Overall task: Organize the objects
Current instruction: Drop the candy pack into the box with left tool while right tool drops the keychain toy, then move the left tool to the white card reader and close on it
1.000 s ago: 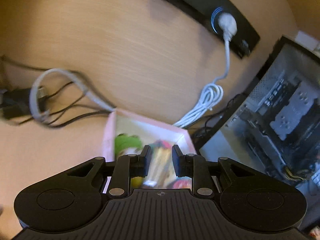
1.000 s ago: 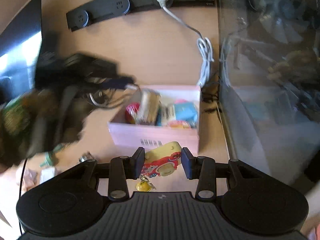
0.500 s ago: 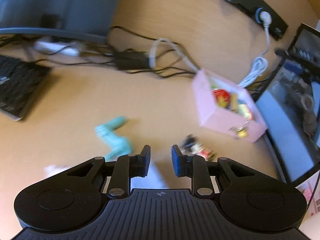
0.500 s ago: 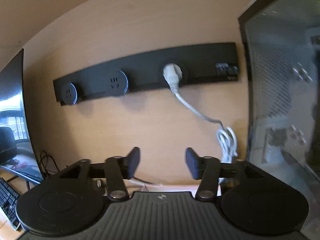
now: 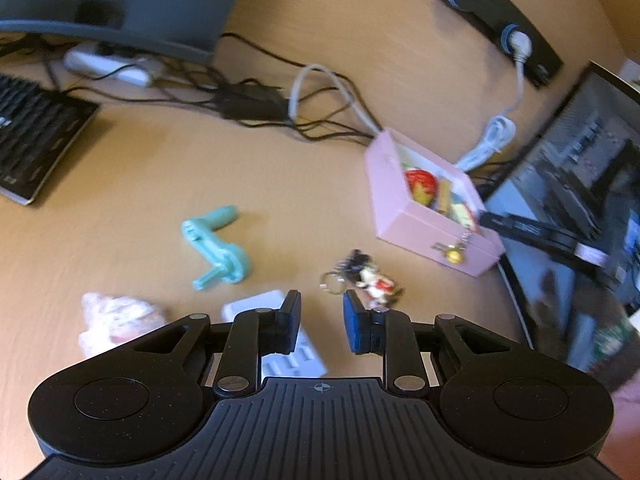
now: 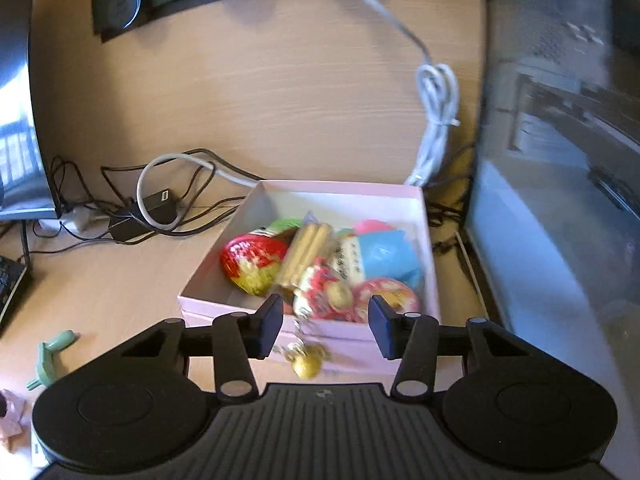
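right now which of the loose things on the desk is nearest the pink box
The cartoon-figure keychain, lying just in front of the pink box. The teal crank, white block and pink wrapper lie farther away.

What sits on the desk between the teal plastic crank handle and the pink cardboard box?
A cartoon figure keychain, seen in the left wrist view between teal crank and pink box.

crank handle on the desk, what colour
Mint green crank handle; clearest in the left wrist view.
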Tool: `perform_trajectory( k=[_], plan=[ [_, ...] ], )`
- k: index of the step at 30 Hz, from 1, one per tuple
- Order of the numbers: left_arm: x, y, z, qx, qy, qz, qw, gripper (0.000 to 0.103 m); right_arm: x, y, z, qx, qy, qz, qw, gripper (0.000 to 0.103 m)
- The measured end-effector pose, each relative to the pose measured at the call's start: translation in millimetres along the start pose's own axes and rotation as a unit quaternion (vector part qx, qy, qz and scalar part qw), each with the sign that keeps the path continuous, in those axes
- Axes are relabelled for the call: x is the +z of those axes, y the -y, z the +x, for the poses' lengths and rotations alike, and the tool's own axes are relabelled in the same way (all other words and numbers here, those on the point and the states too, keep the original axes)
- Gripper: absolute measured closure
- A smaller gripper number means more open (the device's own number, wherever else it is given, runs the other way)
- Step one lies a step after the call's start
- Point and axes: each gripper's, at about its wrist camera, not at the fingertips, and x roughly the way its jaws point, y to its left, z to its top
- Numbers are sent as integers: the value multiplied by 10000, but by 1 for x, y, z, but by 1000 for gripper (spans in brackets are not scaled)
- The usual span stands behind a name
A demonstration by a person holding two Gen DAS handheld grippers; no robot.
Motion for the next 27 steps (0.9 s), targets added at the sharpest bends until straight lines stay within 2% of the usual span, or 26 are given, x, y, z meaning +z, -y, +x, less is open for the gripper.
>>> perform_trajectory(
  k=[2, 5, 6, 7, 9, 10, 13, 17, 22, 25, 27],
  plan=[
    [2, 8, 1, -79, 32, 64, 9999, 78, 7, -8, 17, -103, -55, -139, 9998, 56],
    [3, 17, 0, -154, 55, 167, 9997, 78, 11, -15, 47, -239, -406, -283, 9985, 57],
    [3, 19, -2, -165, 50, 194, 9997, 78, 11, -16, 53, -308, -477, -326, 9979, 60],
    [2, 19, -3, -165, 44, 208, 9996, 78, 11, -16, 55, -409, -504, -383, 9972, 70],
    [0, 16, -6, -155, 53, 147, 9998, 78, 15, -9, 47, -326, -455, -321, 9979, 77],
    [-1, 12, -7, -149, 61, 75, 9998, 78, 18, -4, 38, -252, -374, -257, 9987, 85],
    [-4, 1, -9, -91, 113, -152, 9998, 78, 36, 8, 3, -175, 89, -125, 9997, 85],
    [-6, -5, -10, -30, 153, -326, 9993, 78, 78, 17, -27, 43, 717, 115, 9974, 85],
    [-8, -5, -9, 27, 219, -340, 9992, 78, 120, 14, -26, 177, 1403, 145, 9898, 84],
    [-12, -7, -11, 80, 202, -321, 9992, 78, 133, 17, -23, 155, 1477, 348, 9883, 76],
    [-15, -9, -11, 188, 150, -271, 9993, 78, 129, 20, -32, 169, 1599, 430, 9861, 58]
  ],
)
